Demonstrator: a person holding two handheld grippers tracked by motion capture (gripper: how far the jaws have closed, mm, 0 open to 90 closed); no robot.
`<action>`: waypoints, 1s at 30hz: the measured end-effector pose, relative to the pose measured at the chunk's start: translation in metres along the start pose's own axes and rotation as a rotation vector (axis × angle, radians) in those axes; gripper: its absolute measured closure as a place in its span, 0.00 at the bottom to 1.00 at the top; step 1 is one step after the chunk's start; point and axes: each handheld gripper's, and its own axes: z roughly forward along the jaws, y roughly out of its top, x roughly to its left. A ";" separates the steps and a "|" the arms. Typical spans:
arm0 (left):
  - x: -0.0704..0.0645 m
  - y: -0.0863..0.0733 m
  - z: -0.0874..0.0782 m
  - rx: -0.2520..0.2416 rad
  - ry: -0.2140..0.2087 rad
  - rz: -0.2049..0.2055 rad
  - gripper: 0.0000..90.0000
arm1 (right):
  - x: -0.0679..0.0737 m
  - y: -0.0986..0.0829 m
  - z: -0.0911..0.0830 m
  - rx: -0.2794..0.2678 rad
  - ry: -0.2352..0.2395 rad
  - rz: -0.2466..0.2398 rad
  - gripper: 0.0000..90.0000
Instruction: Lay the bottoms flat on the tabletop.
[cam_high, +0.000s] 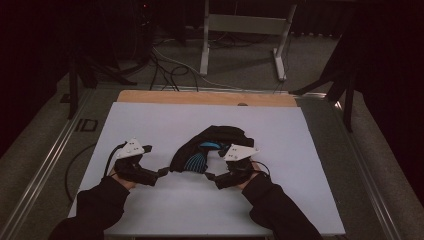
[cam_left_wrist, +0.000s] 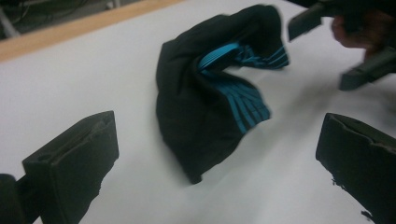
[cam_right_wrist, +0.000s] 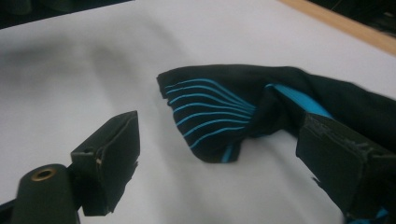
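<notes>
A crumpled black garment with bright blue stripes (cam_high: 209, 146) lies at the middle of the white board (cam_high: 150, 125). My left gripper (cam_high: 163, 172) is at the garment's lower left corner. In the left gripper view the left gripper (cam_left_wrist: 219, 140) is open, and the cloth (cam_left_wrist: 201, 112) lies on the board ahead of its jaws, unclamped. My right gripper (cam_high: 212, 177) is just below the striped edge. In the right gripper view the right gripper (cam_right_wrist: 224, 149) is open, with the striped fold (cam_right_wrist: 210, 116) lying ahead between the jaws. The right gripper (cam_left_wrist: 345, 51) and its hand also appear far off in the left gripper view.
A wooden strip (cam_high: 205, 97) runs along the board's far edge. Metal rails (cam_high: 45, 165) border the table sides. Beyond it are floor cables (cam_high: 170, 70) and a grey desk frame (cam_high: 245, 25). Bare white board lies left, right and in front of the garment.
</notes>
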 end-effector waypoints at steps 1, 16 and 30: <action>0.000 0.000 0.000 0.000 0.000 0.000 0.00 | 0.000 0.000 0.000 0.000 0.000 0.000 0.16; 0.019 -0.028 0.048 0.178 -0.034 0.005 0.34 | 0.017 -0.013 0.053 0.154 -0.069 -0.038 0.49; 0.018 -0.035 0.068 0.243 -0.041 0.043 0.58 | 0.004 -0.011 0.059 0.203 -0.139 -0.080 0.94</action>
